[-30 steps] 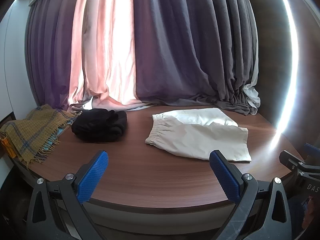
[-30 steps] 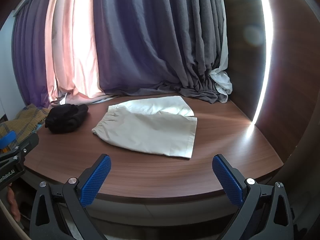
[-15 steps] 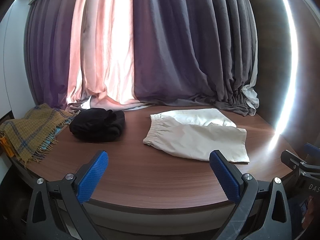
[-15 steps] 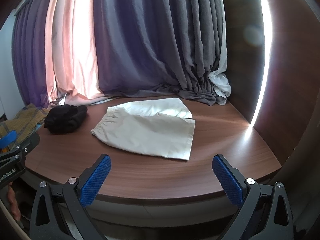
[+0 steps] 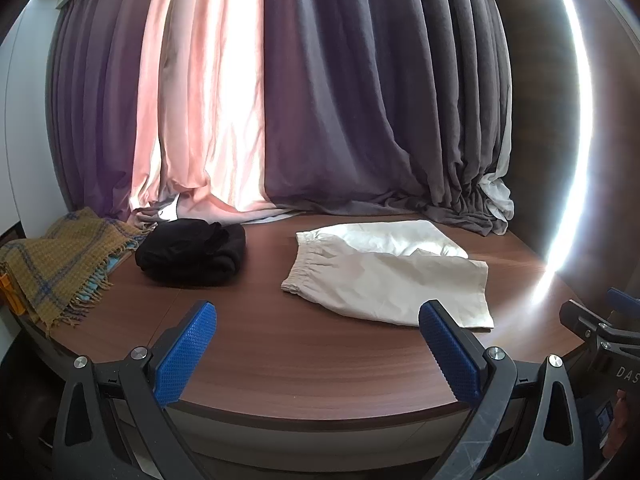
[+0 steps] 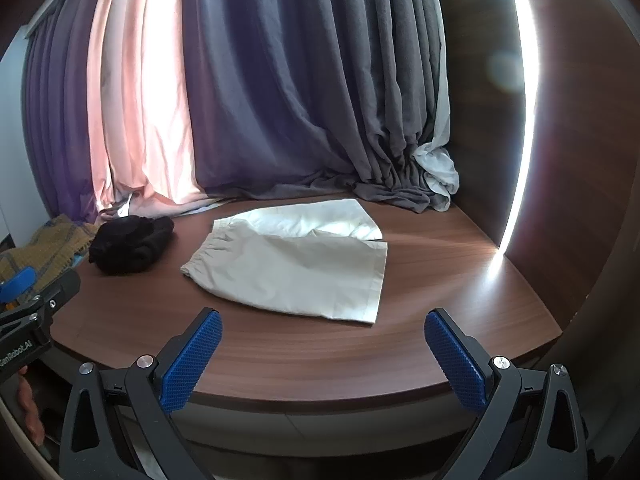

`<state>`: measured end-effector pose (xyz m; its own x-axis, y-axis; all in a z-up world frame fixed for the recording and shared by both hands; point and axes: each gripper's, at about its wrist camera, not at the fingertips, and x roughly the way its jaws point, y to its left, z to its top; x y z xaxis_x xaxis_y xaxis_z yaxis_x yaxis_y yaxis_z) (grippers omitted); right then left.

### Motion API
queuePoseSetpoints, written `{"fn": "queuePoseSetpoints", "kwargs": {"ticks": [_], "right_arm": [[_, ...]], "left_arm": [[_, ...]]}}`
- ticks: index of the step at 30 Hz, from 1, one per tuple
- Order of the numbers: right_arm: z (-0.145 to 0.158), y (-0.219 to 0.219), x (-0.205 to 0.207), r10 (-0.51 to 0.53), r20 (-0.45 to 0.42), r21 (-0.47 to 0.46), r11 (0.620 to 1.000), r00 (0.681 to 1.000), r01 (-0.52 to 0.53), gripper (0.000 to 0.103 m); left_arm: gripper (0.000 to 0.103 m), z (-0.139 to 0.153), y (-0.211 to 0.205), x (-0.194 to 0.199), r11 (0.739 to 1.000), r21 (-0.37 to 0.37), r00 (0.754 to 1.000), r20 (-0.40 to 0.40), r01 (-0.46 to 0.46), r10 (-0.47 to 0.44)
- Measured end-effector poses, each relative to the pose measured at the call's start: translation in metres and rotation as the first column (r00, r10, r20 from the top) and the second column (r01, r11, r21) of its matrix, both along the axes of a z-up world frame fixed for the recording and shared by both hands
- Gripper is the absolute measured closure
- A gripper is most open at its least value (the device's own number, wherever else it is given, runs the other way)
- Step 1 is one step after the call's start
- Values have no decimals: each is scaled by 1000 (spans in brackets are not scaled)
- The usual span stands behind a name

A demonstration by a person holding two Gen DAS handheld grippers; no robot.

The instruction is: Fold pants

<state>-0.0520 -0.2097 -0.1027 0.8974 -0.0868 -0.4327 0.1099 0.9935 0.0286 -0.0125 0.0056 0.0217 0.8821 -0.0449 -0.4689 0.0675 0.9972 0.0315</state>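
Where both cameras sit lowest, at the near rim of the table, the two tools hover level and point forward across the wood. Nearest the lens, the left gripper has its blue-padded fingers spread wide apart with nothing between them, poised over the table's front edge. Likewise the right gripper holds its fingers far apart and empty above the same edge; its dark body also shows at the right margin of the left view, and the left tool shows at the left margin of the right view, so the pair stand side by side. Neither touches any cloth.

Farther in, the cream pants lie flat on the wood, right of centre, elastic waistband toward the left and leg hems toward the right, one leg lying partly over the other. Left of them, apart, rests a black bundle of cloth, and beyond that a mustard plaid blanket drapes over the left edge. Behind everything hang the curtains, purple-grey with a pink sunlit band, pooling on the tabletop's back.
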Motion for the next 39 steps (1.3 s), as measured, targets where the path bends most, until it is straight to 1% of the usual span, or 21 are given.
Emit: {"fn": "queuePoseSetpoints", "kwargs": {"ticks": [24, 34, 39], "right_arm": [[-1, 6, 4, 8, -2, -2, 1000, 1000, -8, 1], [-1, 14, 16, -12, -20, -2, 1000, 1000, 12, 1], [-8, 18, 29, -36, -40, 4, 999, 999, 36, 1]], "left_arm": [[0, -2, 8, 8, 1000, -9, 1000, 2, 12, -12], [0, -6, 16, 25, 999, -7, 999, -8, 38, -38], [0, -16, 18, 44, 997, 12, 997, -29, 73, -73]]}}
